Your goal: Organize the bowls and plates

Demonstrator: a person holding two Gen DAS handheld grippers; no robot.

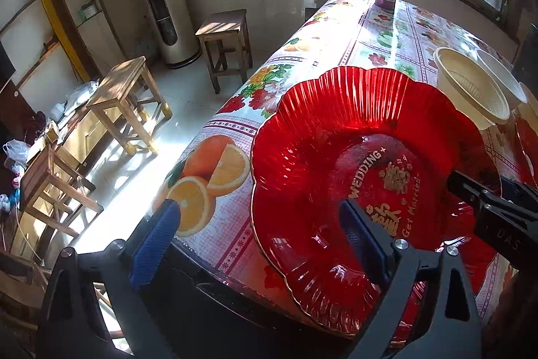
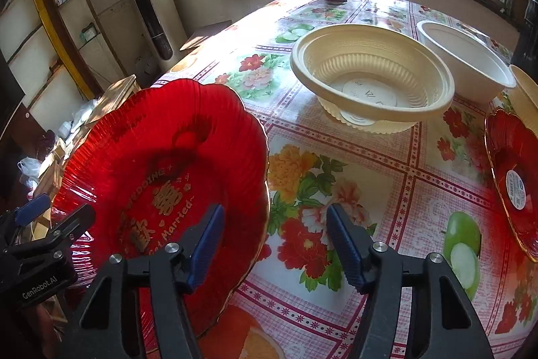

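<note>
Right-wrist view: my right gripper (image 2: pixel 272 244) and left gripper (image 1: pixel 259 231), both spread wide, flank the scalloped red glass wedding plate (image 2: pixel 161 157); cream ribbed plastic bowls (image 2: pixel 370 79) remain unstacked.

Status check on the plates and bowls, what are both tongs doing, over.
Left tongs open, straddling red plate rim. Right tongs open, empty, at the plate's other side. Cream bowls beyond, apart from it.
</note>
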